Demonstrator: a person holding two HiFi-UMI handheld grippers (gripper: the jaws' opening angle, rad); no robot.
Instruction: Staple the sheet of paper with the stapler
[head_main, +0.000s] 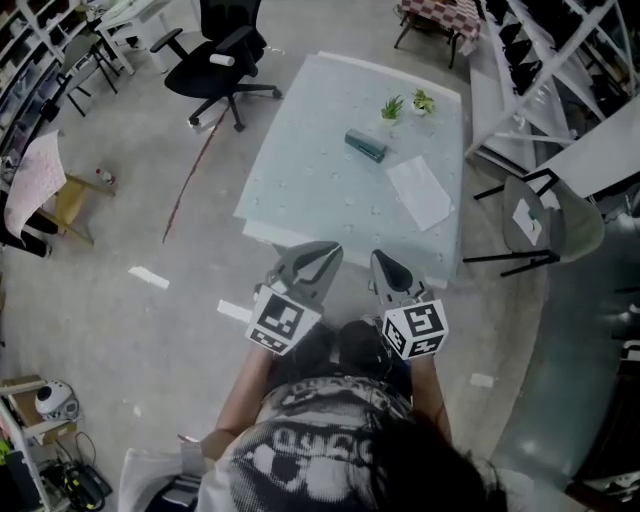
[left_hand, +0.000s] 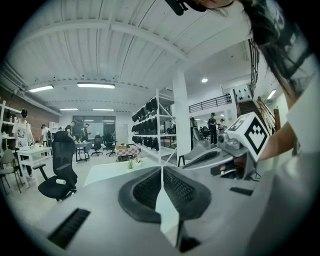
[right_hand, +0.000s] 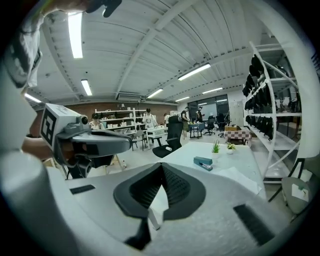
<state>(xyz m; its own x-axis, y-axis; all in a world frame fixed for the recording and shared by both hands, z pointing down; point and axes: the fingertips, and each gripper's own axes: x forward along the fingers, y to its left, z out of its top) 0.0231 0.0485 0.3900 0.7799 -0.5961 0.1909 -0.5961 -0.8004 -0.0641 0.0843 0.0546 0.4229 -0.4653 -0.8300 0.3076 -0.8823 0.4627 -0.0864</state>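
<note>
A teal stapler (head_main: 365, 146) lies near the middle of the pale table (head_main: 300, 170). A white sheet of paper (head_main: 420, 192) lies flat to the stapler's right, toward the table's right edge. Both grippers hang short of the table's near edge, apart from both objects. My left gripper (head_main: 330, 251) has its jaw tips together and holds nothing. My right gripper (head_main: 381, 258) is shut and empty too. In the right gripper view the stapler (right_hand: 203, 162) and the paper (right_hand: 241, 178) lie ahead beyond the shut jaw tips (right_hand: 161, 166). The left gripper view shows the table (left_hand: 112, 173) ahead of its jaws (left_hand: 161, 169).
Two small potted plants (head_main: 405, 103) stand at the table's far edge. A black office chair (head_main: 225, 55) is off the far left corner. A grey chair (head_main: 545, 228) and white shelving (head_main: 560, 60) stand to the right. People work at benches far back.
</note>
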